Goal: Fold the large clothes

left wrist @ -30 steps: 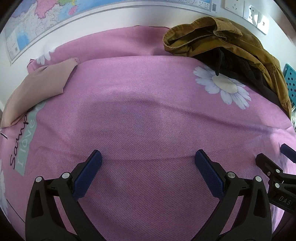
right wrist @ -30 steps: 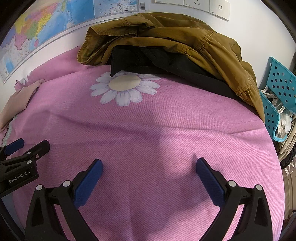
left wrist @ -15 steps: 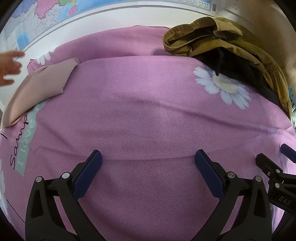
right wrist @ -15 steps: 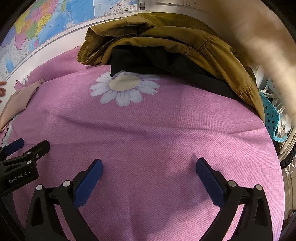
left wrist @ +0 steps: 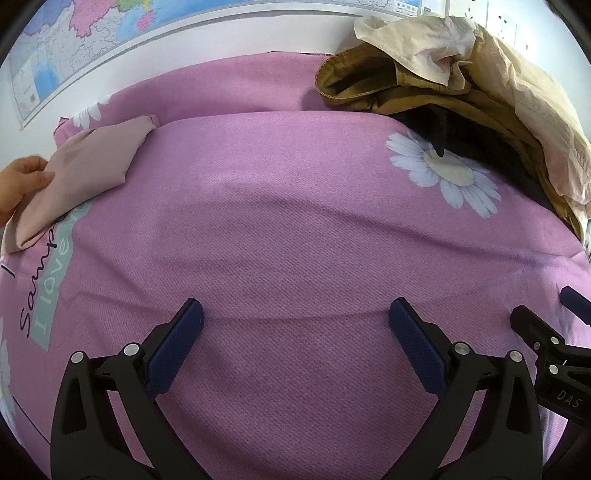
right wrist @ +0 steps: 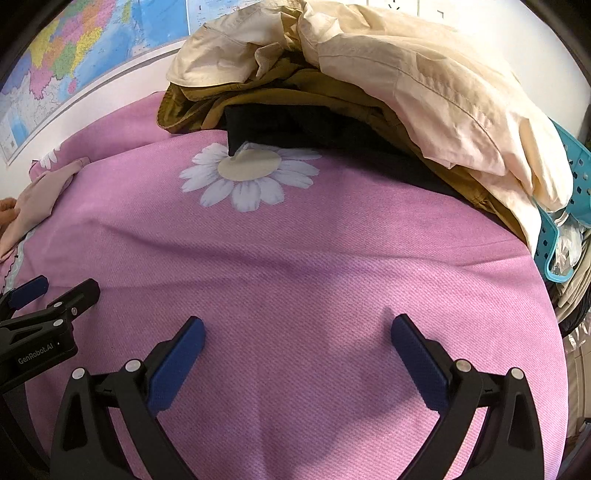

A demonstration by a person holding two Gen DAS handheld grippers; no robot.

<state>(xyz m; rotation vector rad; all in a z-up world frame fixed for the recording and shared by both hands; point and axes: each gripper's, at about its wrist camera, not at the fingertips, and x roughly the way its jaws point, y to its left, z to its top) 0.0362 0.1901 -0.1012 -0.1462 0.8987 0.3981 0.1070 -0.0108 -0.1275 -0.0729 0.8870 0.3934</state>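
Clothes pile (right wrist: 369, 110) behind daisy (right wrist: 247, 173)

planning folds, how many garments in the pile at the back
3 visible: cream jacket on top, brown jacket under it, black garment lowest; more may be hidden.

Wall map (left wrist: 92, 55), wall sockets (left wrist: 506, 22), teal perforated basket (right wrist: 576, 177).

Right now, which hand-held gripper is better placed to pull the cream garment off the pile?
Right, probably. The cream garment tops the pile at the bed's far right, ahead of the right hand-held gripper. From the left hand-held gripper it sits off at the far right edge. Both are open and empty.
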